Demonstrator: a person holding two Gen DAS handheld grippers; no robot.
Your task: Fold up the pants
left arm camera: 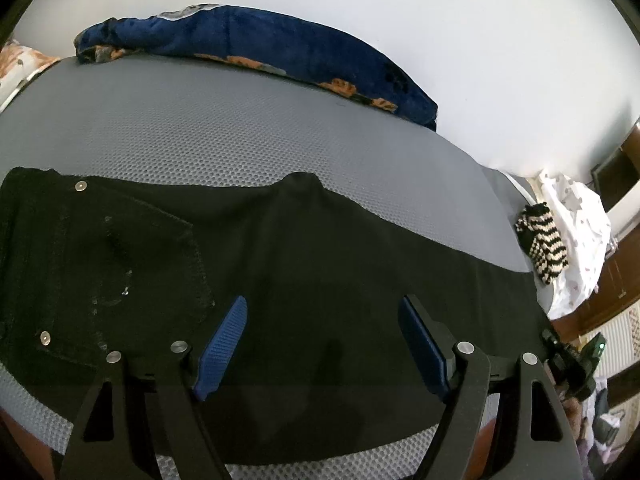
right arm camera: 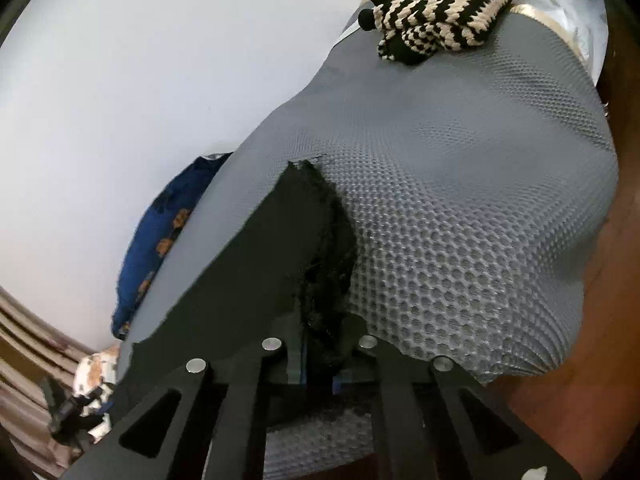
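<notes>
The left tongs (left arm camera: 322, 320) were spread wide with nothing between the blue pads (left arm camera: 220, 350), just hanging over the middle of the black pants (left arm camera: 280, 260) and angled down at them. Can't tell if the tips actually touched the cloth. The right tongs (right arm camera: 316, 364) were pinched tight on the frayed hem end of a pant leg (right arm camera: 320, 248), also tilted downward, close to the near edge of the bed. The pants lay stretched flat across the grey mesh mattress (left arm camera: 240, 132), back pocket with rivets off to the left in the left view. Further back, a striped knit piece (right arm camera: 440, 12) sat at the bed's far end, and a blue blanket (left arm camera: 260, 44) was bunched along the white wall (left arm camera: 440, 40).
</notes>
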